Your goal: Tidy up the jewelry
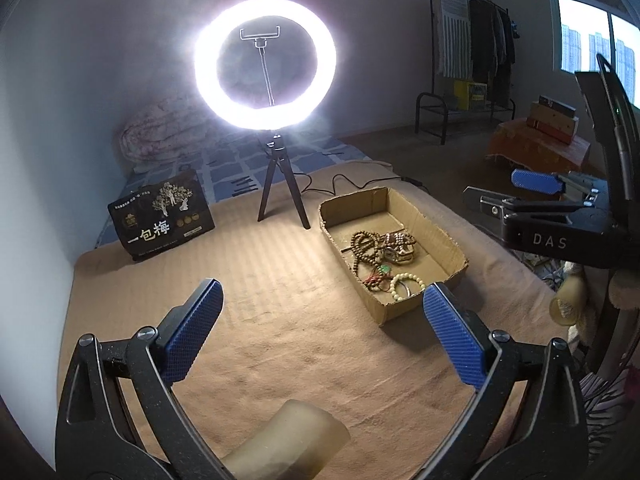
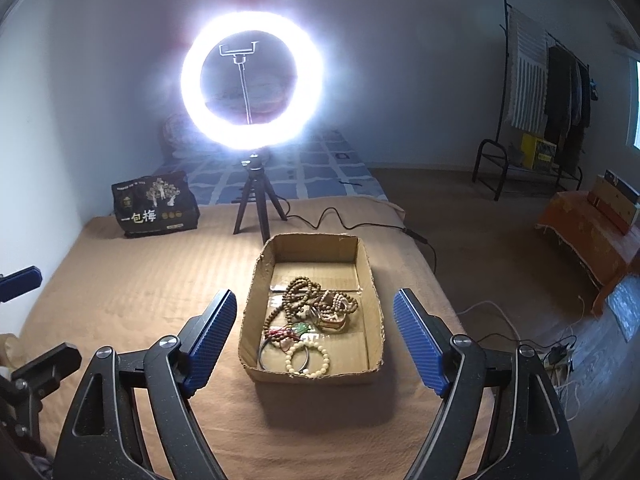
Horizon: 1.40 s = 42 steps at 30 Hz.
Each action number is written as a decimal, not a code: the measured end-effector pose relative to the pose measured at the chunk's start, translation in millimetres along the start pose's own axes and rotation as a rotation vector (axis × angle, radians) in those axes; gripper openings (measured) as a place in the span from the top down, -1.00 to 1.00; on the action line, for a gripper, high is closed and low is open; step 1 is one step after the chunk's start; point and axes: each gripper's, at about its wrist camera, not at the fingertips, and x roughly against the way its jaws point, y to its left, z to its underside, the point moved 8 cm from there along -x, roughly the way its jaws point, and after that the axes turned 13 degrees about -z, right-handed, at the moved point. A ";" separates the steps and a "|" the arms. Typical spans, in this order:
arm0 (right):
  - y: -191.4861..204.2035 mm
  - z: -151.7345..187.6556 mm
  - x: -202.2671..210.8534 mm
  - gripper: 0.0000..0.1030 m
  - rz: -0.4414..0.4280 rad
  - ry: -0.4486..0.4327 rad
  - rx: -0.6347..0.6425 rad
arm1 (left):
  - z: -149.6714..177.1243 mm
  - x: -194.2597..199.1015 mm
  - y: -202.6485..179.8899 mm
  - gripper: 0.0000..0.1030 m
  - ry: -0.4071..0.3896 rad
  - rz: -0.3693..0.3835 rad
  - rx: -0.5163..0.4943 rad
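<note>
Tan bedding (image 1: 280, 320) spreads beneath the left gripper (image 1: 322, 336) in the left wrist view, its blue-padded fingers (image 1: 192, 332) spread wide with nothing between them. Ahead and beyond the right finger sits a shallow cardboard box (image 1: 448, 240), and the jewelry (image 1: 380, 256) lies heaped inside: brown bead strands, a pale bead bracelet, a green pendant on red cord. No piece shows on the bedding outside the box. That fits either a gathering already made or a tangle waiting to be sorted; I cannot tell which. Open bedding runs ahead of the left finger to a dark snack bag (image 1: 160, 216) and a ring light (image 1: 264, 64) on its tripod.

From the right wrist view, the right gripper (image 2: 316, 340) is likewise wide open and empty, the box wall (image 2: 256, 280) lying straight ahead between its fingers. The bed's edge drops off just beyond the right finger, toward floor cables (image 2: 496, 320).
</note>
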 end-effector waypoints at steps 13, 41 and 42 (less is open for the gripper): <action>-6.1 0.8 -1.4 -0.57 0.016 0.007 0.002 | 0.9 -1.7 -1.0 -0.98 0.005 -0.002 -0.007; -3.7 0.6 -4.1 -0.57 0.016 0.017 0.019 | 1.7 -3.3 -1.5 -0.99 0.007 -0.002 -0.007; -3.0 0.9 -4.4 -0.57 0.016 0.017 0.020 | 1.7 -3.2 -1.5 -0.99 0.007 -0.002 -0.008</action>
